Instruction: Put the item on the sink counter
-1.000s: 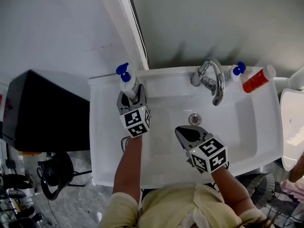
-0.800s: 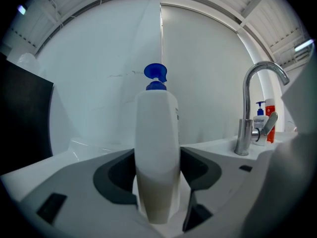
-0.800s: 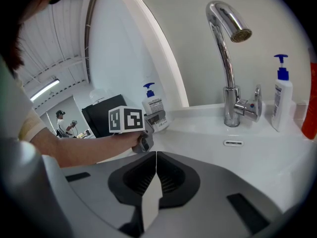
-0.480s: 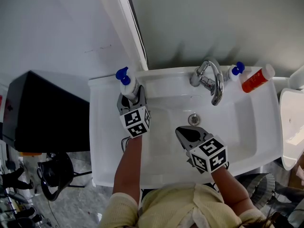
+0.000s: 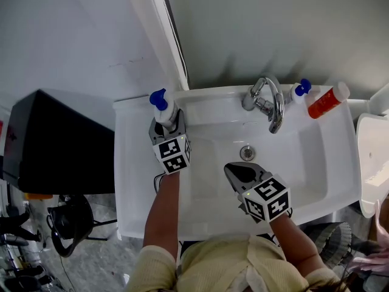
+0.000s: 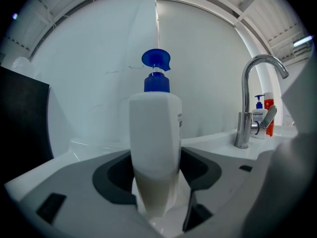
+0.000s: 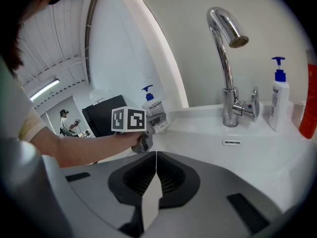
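The left gripper (image 5: 167,124) grasps the pump bottle (image 5: 163,106) upright at the back left corner of the sink (image 5: 130,181). The right gripper (image 5: 239,171), clenched on nothing, hangs over the basin (image 5: 304,158).

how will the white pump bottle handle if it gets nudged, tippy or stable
Probably tippy: the pump bottle is tall and narrow, with a blue pump head on top. Its smooth plastic sides look stiff but maybe slippery in the left hand-held gripper. Weight is unclear.
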Available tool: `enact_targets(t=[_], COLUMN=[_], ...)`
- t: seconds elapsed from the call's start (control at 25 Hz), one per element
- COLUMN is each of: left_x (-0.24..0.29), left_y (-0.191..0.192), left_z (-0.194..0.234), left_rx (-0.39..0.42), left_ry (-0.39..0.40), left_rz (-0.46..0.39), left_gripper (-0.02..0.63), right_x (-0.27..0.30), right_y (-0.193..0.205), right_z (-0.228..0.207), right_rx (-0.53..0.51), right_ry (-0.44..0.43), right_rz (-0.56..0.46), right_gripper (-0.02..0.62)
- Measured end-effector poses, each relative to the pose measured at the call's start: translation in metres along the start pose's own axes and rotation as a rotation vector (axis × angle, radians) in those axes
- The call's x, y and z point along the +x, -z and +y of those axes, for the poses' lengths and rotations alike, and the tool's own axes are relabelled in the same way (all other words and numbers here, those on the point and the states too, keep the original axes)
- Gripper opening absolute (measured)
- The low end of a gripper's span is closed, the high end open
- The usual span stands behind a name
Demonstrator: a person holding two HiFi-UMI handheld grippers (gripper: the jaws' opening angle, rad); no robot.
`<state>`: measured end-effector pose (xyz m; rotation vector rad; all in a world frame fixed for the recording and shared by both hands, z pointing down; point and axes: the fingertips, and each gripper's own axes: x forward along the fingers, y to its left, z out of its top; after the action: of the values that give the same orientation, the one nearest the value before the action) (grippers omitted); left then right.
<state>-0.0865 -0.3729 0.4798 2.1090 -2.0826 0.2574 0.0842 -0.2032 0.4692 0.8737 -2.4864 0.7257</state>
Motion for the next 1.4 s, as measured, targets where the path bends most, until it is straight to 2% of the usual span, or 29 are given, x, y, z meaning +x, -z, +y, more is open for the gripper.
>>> enact_targets(t=[0.24, 0.6, 1.04, 1.4], left_x=[-0.001, -0.011, -0.028, -0.048], left_y=[0.001, -0.009, -0.012, -0.003], left_z=[0.000, -0.002, -0.002, -0.001], left_rx=[0.008, 0.028, 0.000, -0.006], left_ry=[0.017, 0.019, 0.036, 0.057], left_rz=[0.026, 0.003, -0.006, 0.029], left_gripper=[0.290, 0.290, 0.304, 0.304], right_x=[-0.004, -0.013, -0.022, -0.026], right_y=[-0.001, 0.003, 0.003, 0.005], right_z=[0.001, 0.005, 0.015, 0.027], right_rx=[0.001, 0.011, 0.000, -0.002], right_ry=[0.011, 0.023, 0.029, 0.028], right_rz=[-0.013, -0.029, -0.043, -0.055], right_gripper=[0.026, 0.026, 0.026, 0.026])
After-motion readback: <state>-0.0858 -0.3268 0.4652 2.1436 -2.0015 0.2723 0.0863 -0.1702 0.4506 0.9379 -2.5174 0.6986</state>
